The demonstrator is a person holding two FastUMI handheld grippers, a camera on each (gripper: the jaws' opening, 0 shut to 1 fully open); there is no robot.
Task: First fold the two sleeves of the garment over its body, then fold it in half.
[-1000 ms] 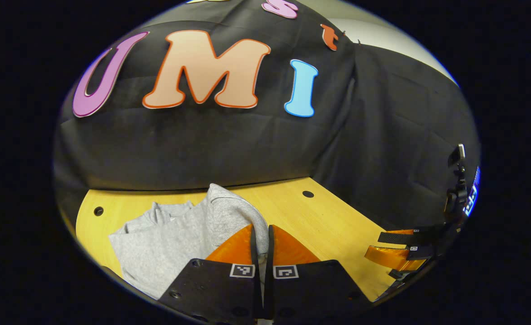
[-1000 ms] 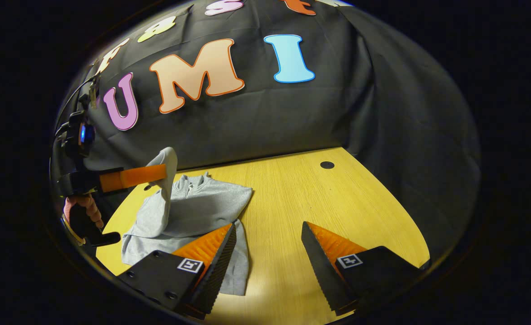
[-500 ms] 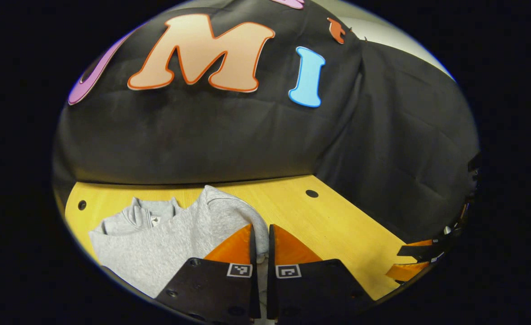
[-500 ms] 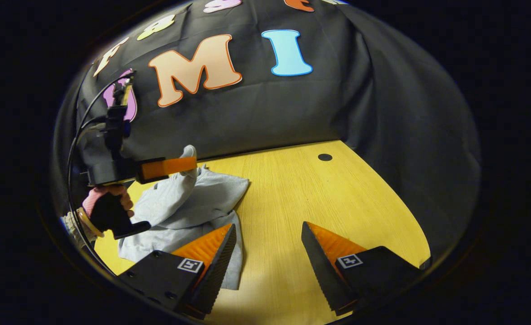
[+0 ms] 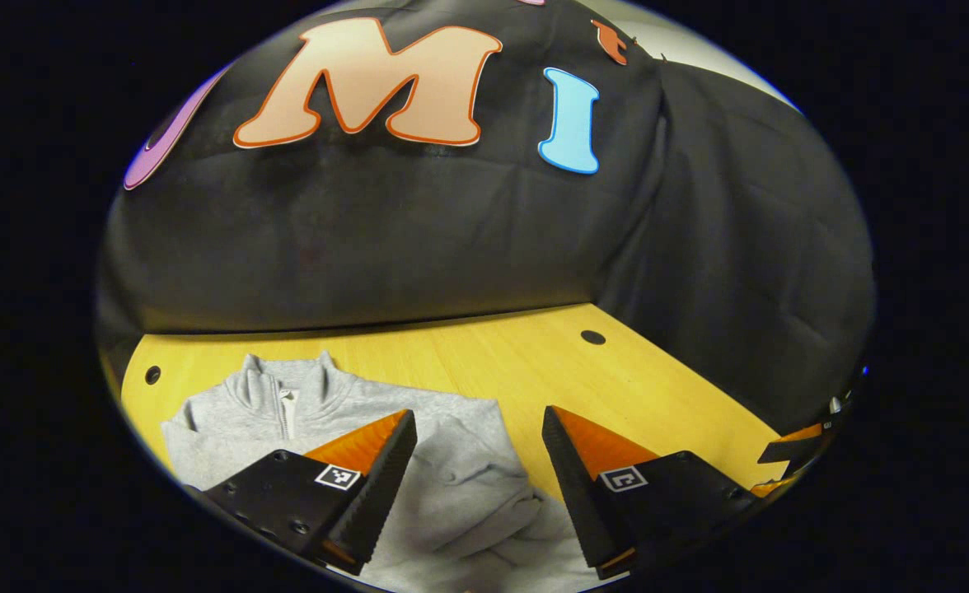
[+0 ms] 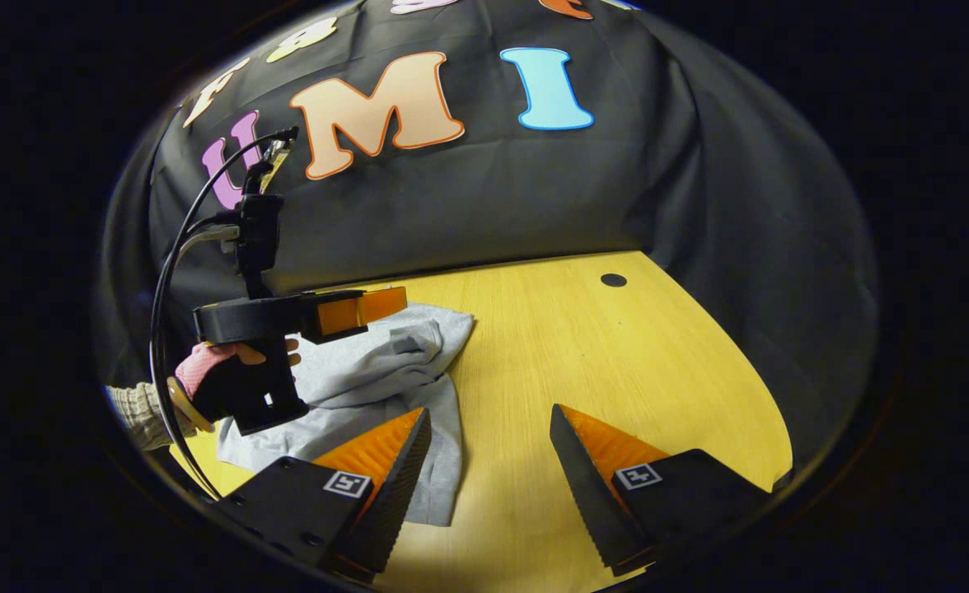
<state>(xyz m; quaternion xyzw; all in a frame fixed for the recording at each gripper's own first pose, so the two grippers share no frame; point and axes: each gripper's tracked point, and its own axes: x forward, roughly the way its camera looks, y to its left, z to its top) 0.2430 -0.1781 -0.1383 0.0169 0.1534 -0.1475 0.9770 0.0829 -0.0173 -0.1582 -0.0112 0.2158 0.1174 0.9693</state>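
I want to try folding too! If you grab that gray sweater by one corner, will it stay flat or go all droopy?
Probably droopy: the gray sweater lies in soft bunched folds. It looks light, since its sleeve stays crumpled where it lies. It likely won't slide far on the wooden table.

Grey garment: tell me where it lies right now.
The grey garment lies on the wooden table, under the open left gripper in the left gripper view, collar toward the wall.
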